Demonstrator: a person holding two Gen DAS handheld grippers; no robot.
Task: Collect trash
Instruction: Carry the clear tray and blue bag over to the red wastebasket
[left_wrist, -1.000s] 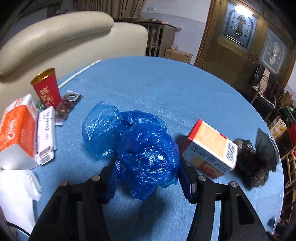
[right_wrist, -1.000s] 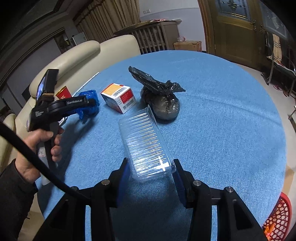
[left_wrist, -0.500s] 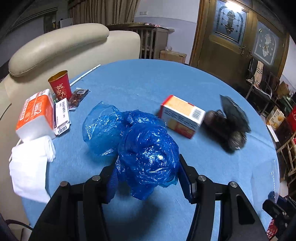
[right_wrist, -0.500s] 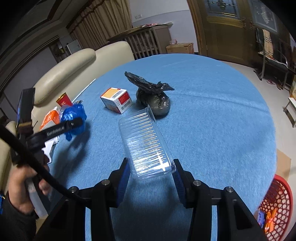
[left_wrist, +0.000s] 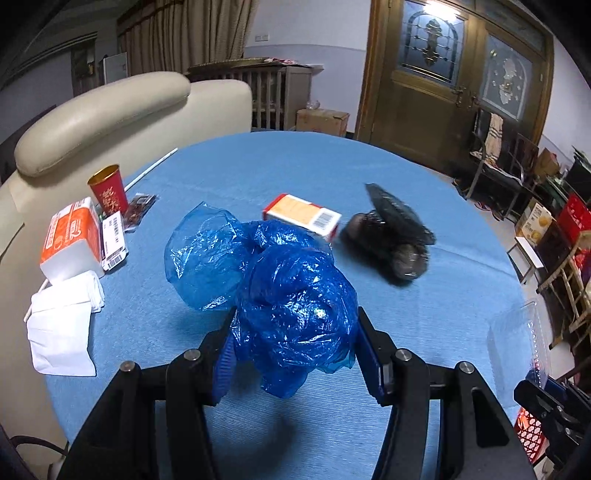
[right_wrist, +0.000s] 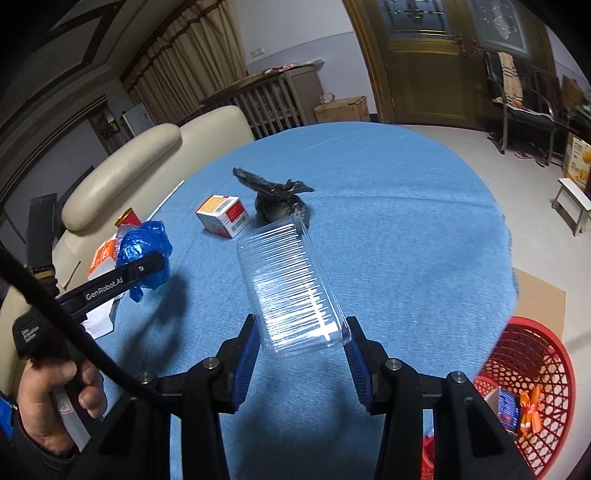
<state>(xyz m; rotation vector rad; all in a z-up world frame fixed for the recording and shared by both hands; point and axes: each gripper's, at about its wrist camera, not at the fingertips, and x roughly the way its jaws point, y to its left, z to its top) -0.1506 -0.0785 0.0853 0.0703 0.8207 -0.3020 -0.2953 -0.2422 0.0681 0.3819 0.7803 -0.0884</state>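
- The left gripper is clamping a crinkly blue plastic bag at frame centre.
- The right gripper is gripping a ribbed clear plastic tray — rectangular, glossy — above the blue woven worktop.

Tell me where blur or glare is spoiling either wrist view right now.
Left wrist view: the black knotted plastic bag is motion-smeared; the crumpled blue plastic bag stays sharp, with small specular glints. Right wrist view: white glare streaks the ribbed clear plastic tray; the red mesh basket blurs slightly at the fisheye rim.
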